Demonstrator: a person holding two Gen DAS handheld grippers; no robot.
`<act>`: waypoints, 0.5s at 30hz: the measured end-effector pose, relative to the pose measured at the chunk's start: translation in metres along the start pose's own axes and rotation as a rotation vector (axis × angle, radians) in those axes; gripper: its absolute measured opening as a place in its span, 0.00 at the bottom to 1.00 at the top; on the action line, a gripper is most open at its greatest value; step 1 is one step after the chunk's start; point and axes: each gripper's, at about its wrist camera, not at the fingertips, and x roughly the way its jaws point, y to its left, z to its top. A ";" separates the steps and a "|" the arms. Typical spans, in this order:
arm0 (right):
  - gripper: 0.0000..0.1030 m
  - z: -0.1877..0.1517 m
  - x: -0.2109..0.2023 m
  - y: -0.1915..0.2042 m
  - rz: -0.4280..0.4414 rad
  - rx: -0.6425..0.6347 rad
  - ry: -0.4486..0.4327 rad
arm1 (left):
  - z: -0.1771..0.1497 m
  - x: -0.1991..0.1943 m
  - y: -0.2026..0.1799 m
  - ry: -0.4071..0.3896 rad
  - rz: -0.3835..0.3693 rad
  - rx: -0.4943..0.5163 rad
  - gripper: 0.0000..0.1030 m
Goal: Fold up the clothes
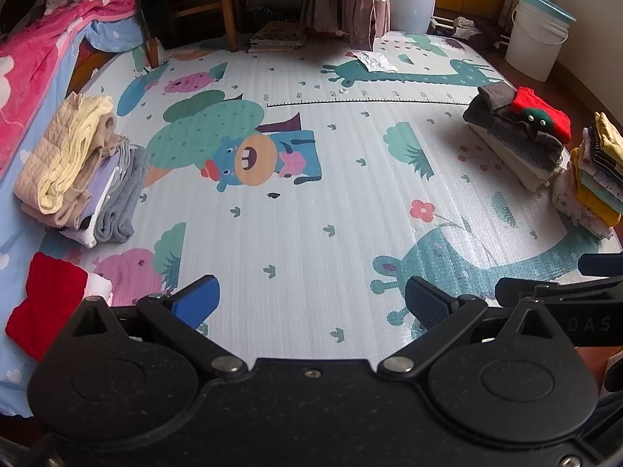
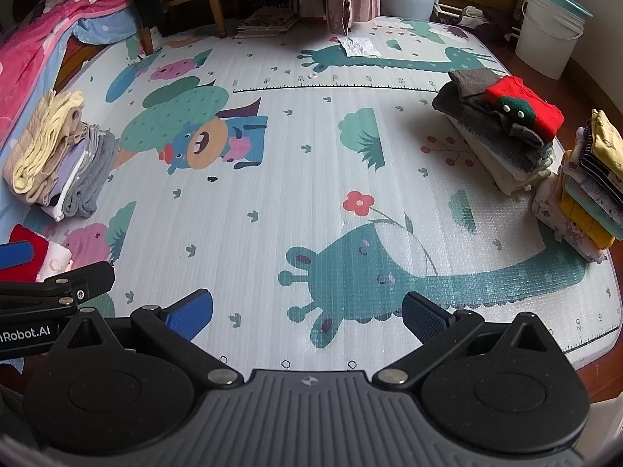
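Three stacks of folded clothes sit on the cartoon-printed foam play mat point(image 1: 311, 210). Far left is the cream, beige, lilac and grey pile point(image 1: 78, 171), with a loose red garment point(image 1: 43, 303) lying just in front of it. Both grippers hang over the bare middle: the left gripper point(image 1: 311, 303) spread wide with nothing in it, same for the right gripper point(image 2: 307, 311). Over on the right, the grey pile topped by a red knit point(image 2: 502, 132), then the tall yellow-and-striped stack point(image 2: 588, 190) beside it.
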 end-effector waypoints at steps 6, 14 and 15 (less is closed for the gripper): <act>1.00 0.002 0.000 0.000 -0.004 -0.003 -0.004 | 0.001 0.002 0.002 0.004 -0.004 -0.003 0.99; 1.00 0.002 0.001 -0.002 -0.001 -0.001 -0.007 | 0.001 0.001 0.001 0.010 -0.009 -0.008 0.99; 1.00 0.001 0.001 -0.002 -0.001 -0.001 -0.007 | 0.001 0.002 0.001 0.010 -0.014 -0.009 0.99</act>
